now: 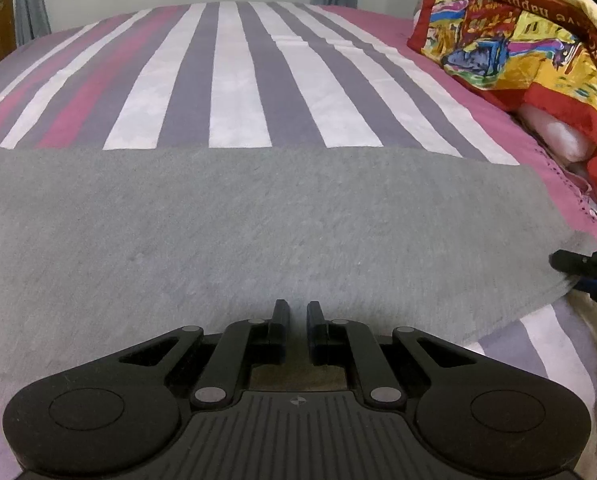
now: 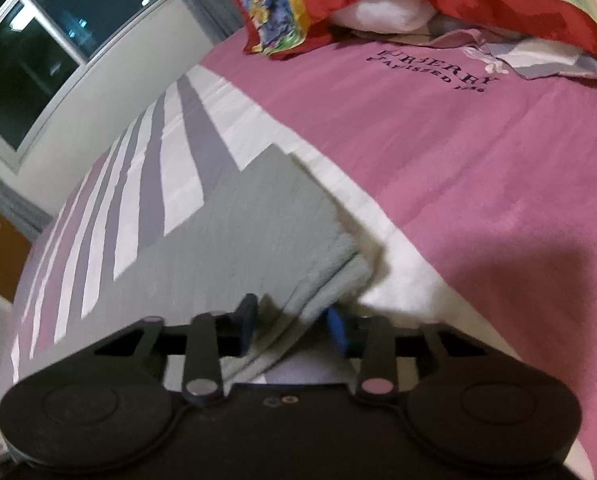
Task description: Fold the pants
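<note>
The grey pants (image 1: 238, 232) lie flat across the near part of the striped bed; they also show in the right wrist view (image 2: 258, 232). My left gripper (image 1: 297, 312) hovers at the pants' near edge, its fingers a narrow gap apart with nothing between them. My right gripper (image 2: 292, 320) is at the pants' right end, its fingers open around the folded grey edge, with cloth lying between them. The right gripper shows in the left wrist view (image 1: 570, 264) at the pants' right corner.
The bed sheet (image 1: 234, 80) has pink, white and purple stripes and a pink band (image 2: 458, 168) with lettering. A colourful red and yellow pillow (image 1: 510, 48) lies at the right. A window (image 2: 38, 48) and wall stand beyond the bed.
</note>
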The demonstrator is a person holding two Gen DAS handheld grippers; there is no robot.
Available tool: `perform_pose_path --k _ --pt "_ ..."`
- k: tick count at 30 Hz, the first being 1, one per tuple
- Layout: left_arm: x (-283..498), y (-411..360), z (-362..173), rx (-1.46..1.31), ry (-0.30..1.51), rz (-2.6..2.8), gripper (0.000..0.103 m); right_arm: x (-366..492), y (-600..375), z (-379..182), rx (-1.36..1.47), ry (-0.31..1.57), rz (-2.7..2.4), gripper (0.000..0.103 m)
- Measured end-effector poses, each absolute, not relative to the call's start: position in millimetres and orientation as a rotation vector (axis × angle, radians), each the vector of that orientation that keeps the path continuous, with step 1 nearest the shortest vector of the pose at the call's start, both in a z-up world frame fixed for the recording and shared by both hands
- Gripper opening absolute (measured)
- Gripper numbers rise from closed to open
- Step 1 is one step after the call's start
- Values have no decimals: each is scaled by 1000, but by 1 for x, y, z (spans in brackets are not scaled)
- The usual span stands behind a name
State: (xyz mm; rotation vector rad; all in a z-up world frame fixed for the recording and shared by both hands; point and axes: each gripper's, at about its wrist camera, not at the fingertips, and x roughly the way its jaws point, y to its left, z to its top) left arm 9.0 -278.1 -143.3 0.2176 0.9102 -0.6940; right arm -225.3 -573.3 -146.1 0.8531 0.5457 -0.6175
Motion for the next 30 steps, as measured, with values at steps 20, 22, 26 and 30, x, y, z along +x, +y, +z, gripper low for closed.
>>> perform_pose_path --k 20,22,26,30 --pt "32 -243 -118 237 856 -611 8 -203 -553 -130 602 604 -669 13" --pt "40 -230 -117 221 858 -587 8 -202 -554 -131 603 615 -679 13" --pt "54 -207 -128 208 868 -523 8 -201 -547 -128 588 614 -689 13" --pt "60 -200 -149 243 876 -505 8 -199 -544 -125 569 625 -700 13"
